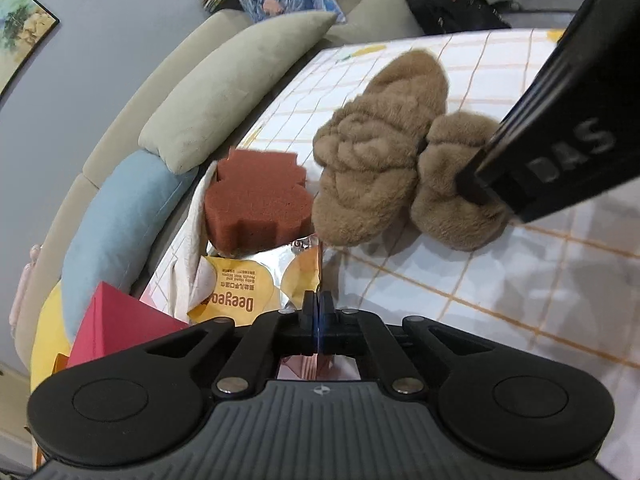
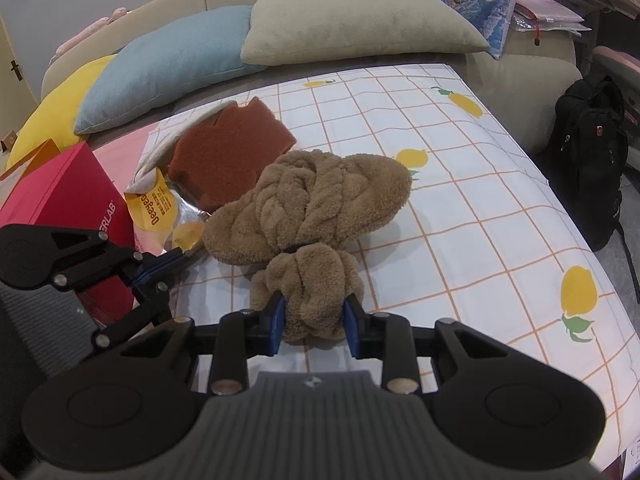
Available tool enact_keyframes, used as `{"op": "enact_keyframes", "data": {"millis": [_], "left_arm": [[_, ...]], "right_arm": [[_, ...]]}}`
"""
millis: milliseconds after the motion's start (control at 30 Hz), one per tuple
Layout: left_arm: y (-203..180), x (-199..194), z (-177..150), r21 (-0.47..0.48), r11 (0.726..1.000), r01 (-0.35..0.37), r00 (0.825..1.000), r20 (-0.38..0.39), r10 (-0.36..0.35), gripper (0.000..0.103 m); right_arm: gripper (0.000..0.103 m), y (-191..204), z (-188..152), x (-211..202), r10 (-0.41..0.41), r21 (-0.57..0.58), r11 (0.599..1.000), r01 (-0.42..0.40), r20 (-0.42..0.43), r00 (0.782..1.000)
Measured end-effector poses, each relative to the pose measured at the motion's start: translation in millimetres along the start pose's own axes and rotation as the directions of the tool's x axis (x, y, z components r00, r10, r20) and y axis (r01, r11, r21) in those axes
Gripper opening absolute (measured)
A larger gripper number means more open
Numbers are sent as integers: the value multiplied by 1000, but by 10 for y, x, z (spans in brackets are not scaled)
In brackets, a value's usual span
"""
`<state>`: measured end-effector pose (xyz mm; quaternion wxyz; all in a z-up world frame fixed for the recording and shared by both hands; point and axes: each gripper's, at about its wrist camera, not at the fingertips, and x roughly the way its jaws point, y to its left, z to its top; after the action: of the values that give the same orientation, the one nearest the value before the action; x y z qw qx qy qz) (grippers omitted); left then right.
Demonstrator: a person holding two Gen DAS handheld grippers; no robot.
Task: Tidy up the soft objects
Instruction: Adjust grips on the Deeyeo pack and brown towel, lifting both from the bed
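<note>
Two fluffy brown slippers lie on the checked sheet. The far slipper [image 2: 312,196] [image 1: 380,140] lies flat beside a red-brown sponge [image 2: 228,152] [image 1: 256,200]. My right gripper [image 2: 314,316] is shut on the near slipper [image 2: 312,288] [image 1: 452,184], its blue pads squeezing the heel end; it shows in the left wrist view as a black body [image 1: 560,140]. My left gripper [image 1: 319,304] [image 2: 160,268] is shut on the foil edge of a yellow wet-wipes pack [image 1: 240,292] [image 2: 160,208].
A red box [image 2: 68,196] [image 1: 116,324] stands at the left. Yellow [image 2: 52,116], blue [image 2: 160,64] and beige [image 2: 348,28] cushions line the sofa back. A black backpack [image 2: 592,152] sits off the right edge of the sheet [image 2: 480,220].
</note>
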<state>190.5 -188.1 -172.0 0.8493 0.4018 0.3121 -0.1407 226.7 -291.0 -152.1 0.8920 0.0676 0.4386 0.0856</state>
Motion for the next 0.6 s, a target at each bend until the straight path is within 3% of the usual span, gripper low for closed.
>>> {"op": "enact_keyframes", "data": {"millis": [100, 300, 600], "left_arm": [[10, -194, -34, -25, 999, 38, 999, 24, -37, 0], [13, -722, -287, -13, 990, 140, 988, 63, -139, 0], [89, -1303, -828, -94, 945, 312, 950, 11, -313, 1]], "right_arm": [[27, -42, 14, -50, 12, 32, 999, -12, -11, 1000], [27, -82, -26, -293, 10, 161, 987, 12, -131, 991], [28, 394, -402, -649, 56, 159, 987, -12, -279, 959]]}}
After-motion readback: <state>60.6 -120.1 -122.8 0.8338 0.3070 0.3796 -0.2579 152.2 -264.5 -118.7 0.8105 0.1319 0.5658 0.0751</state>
